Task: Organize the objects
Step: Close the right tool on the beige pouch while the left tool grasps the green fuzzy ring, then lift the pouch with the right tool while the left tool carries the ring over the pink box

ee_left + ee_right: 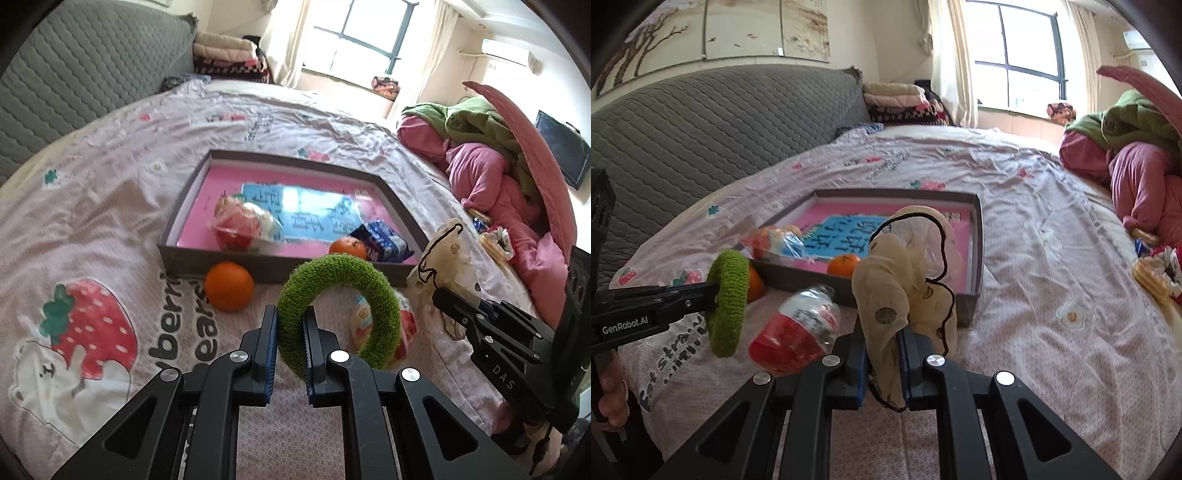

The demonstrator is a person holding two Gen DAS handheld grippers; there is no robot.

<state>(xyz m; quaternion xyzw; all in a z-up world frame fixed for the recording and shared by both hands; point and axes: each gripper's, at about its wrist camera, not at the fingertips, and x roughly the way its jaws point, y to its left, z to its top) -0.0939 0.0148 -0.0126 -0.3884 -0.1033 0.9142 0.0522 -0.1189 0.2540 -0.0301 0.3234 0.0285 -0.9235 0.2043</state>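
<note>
Item held, left: a green fuzzy ring [341, 310] is clamped between the fingers of the left gripper [290, 328], raised above the bed [110, 166] just short of the near wall of the shallow box [280, 271]. Item held, right: a beige sheer scrunchie [908, 280] with dark edging is pinched by the closed right gripper [882, 354], likewise lifted before the box. Already lodged in the box: a packaged snack [245, 225], an orange [347, 248] and a blue packet [382, 240]. Left on the bedsheet: a second orange [229, 286] touching the box wall and a red-and-clear bottle [798, 328]. The step in hand is judged to be delivery of both held items; each should be carried clear over the near wall and released low onto bare pink floor, away from the goods lodged there.
</note>
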